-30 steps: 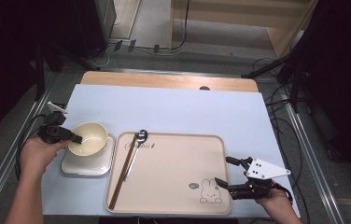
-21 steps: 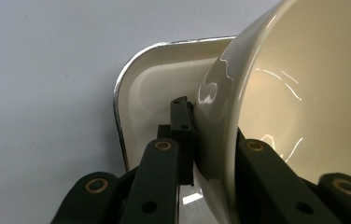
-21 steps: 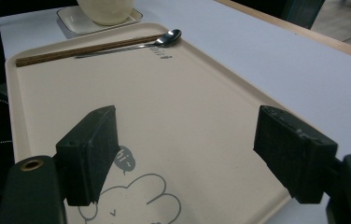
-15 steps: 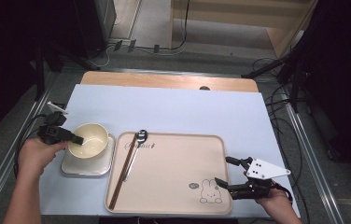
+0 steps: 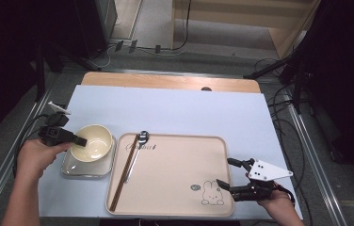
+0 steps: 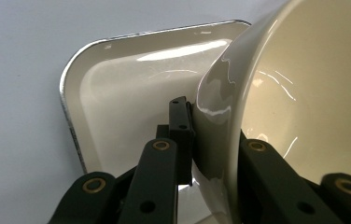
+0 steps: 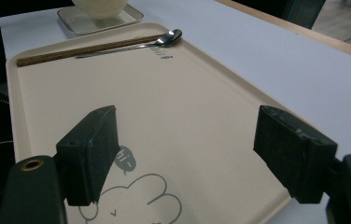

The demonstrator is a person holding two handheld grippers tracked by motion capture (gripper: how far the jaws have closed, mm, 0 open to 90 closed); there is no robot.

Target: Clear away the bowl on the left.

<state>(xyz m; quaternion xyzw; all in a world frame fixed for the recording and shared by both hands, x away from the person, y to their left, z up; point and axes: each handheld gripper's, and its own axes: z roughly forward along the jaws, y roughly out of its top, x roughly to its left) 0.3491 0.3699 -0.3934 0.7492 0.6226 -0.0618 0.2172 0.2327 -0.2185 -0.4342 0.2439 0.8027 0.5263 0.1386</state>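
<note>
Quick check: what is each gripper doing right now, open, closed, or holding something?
Left gripper: closed on the wall of the bowl, one jaw inside, one outside.
Right gripper: open, holding nothing, over the tray corner.

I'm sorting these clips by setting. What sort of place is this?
Probably a lab or studio set up for recording, not a dining room: a table under a pale sheet, cables across the floor, and a meal tray laid as a prop.

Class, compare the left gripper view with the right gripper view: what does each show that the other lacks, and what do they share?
Left gripper view alone: the left gripper clamped on the wall of the cream ceramic bowl. Right gripper view alone: the right gripper open above the beige plastic tray, plus brown wooden chopsticks and a metal spoon. Shared: bowl, small square cream dish and pale blue tabletop.
</note>
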